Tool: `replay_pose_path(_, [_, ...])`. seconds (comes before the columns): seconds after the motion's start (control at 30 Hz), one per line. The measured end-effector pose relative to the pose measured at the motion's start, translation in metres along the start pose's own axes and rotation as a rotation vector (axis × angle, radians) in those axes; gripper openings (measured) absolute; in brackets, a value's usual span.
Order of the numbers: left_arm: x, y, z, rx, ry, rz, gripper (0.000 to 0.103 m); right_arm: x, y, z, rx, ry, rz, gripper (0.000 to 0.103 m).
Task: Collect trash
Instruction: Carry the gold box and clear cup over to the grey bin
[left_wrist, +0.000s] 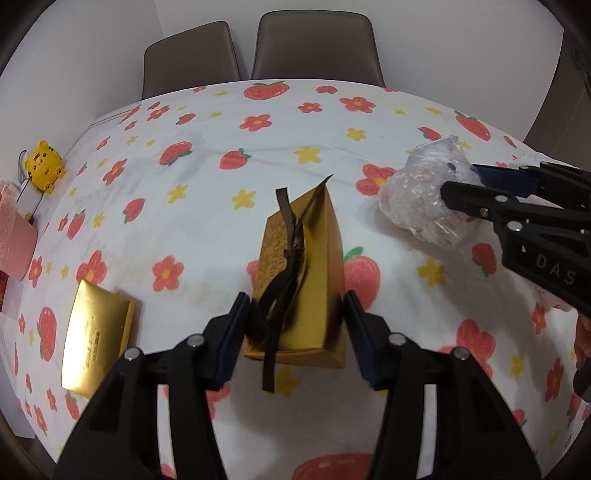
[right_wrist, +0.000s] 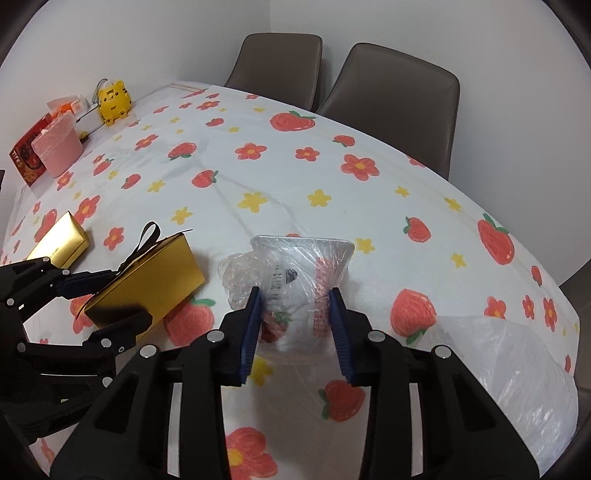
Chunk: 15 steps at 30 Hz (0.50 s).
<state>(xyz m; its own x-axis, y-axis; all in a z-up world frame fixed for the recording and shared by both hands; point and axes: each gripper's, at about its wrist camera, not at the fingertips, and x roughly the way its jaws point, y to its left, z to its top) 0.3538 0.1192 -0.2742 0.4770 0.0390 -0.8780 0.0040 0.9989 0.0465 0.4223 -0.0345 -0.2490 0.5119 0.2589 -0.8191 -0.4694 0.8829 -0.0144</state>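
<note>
Glossy gold card box (left_wrist: 299, 280), crinkled clear plastic wrap (right_wrist: 295, 280), matt cloth tablecloth (left_wrist: 207, 192).

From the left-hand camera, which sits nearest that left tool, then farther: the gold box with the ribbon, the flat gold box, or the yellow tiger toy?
1. Gold box with the ribbon: between the left tool's fingers.
2. Flat gold box: to its left.
3. Yellow tiger toy: far left edge.

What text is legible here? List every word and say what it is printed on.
"DAS" on the right gripper, on its black body.
"TIF" on the red card; the rest is unreadable.
Embossed print on the gold box and the flat gold box: too blurred.
Yellow tiger toy: label too small.
</note>
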Motion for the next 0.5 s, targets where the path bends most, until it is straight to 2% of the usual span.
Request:
replay_pose_path(0.23, [-0.043, 0.004, -0.027, -0.022, -0.021, -0.001, 0.052, -0.047, 0.016, -0.018, -0.007, -0.026, -0.001, 0.034])
replay_pose_path(0.5, [-0.094, -0.009, -0.058, 0.012, -0.055, -0.01, 0.052, -0.108, 0.027, -0.055, 0.021, -0.04, -0.026, 0.034])
